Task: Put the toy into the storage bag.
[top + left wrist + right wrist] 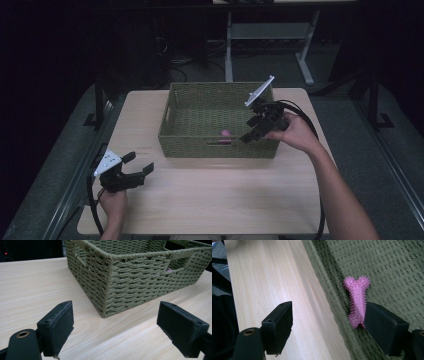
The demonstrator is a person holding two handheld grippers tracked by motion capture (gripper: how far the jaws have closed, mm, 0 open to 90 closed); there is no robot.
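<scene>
A pink, spiky, bone-shaped toy (357, 300) lies on the floor of a green woven basket (172, 137), against its front wall. In the high view the toy (226, 133) sits near the middle of that wall. My right gripper (250, 129) hangs open over the basket's front right part. Its jaws straddle the front wall: one is inside, right beside the toy, and the other is over the table. My right gripper (329, 330) holds nothing. My left gripper (139, 163) is open and empty, low over the table's front left. My left gripper (115, 327) faces the basket's (130, 277) near corner.
The basket stands at the back middle of a light wooden table (215, 195). A black cable (312, 130) loops from the right gripper past the table's right edge. A white desk frame (270, 35) stands on the floor behind the table.
</scene>
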